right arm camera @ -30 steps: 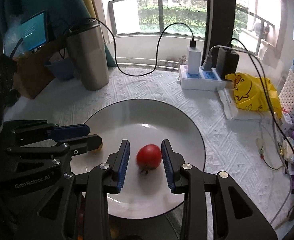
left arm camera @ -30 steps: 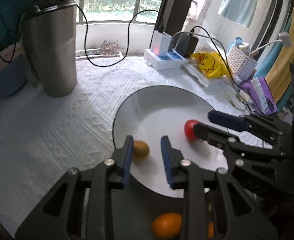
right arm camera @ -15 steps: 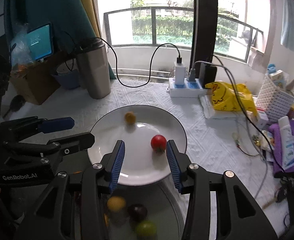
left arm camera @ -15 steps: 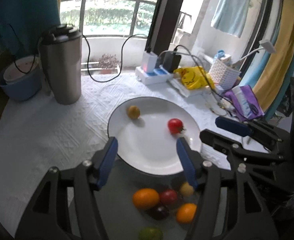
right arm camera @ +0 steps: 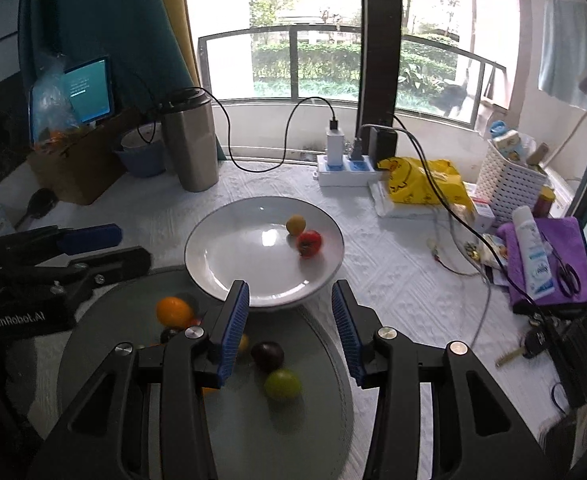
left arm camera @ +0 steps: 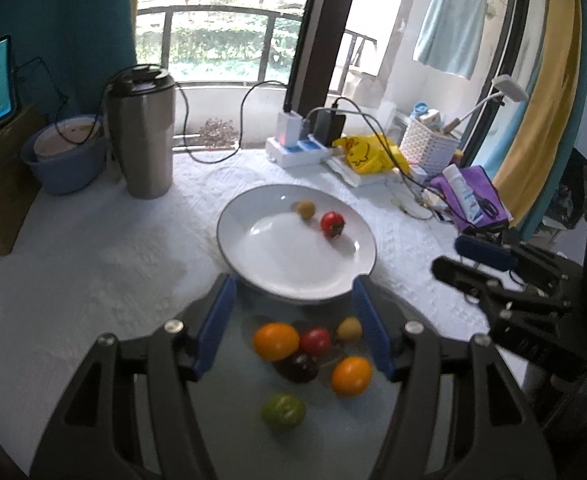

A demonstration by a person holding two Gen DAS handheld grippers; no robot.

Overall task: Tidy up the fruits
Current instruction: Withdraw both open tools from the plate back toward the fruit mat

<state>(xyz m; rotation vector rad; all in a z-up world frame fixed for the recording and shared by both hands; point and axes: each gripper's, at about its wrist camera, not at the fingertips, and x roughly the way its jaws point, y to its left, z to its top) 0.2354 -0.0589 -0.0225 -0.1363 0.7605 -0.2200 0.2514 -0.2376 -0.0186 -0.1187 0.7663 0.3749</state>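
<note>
A steel tumbler (right arm camera: 191, 144) stands on the white-clothed desk (right arm camera: 381, 276) beside a blue bowl (left arm camera: 67, 160). A power strip (right arm camera: 347, 172) lies near a yellow bag (right arm camera: 425, 182) and white basket (right arm camera: 507, 182).

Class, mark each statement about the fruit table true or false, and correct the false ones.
1. The white plate holds two fruits. True: a red tomato and a small yellow fruit.
2. The right gripper grips the tomato. False: its jaws are open and empty.
3. The glass tray is empty. False: several fruits lie on it, including a green fruit.
4. The steel tumbler stands upright. True.
</note>
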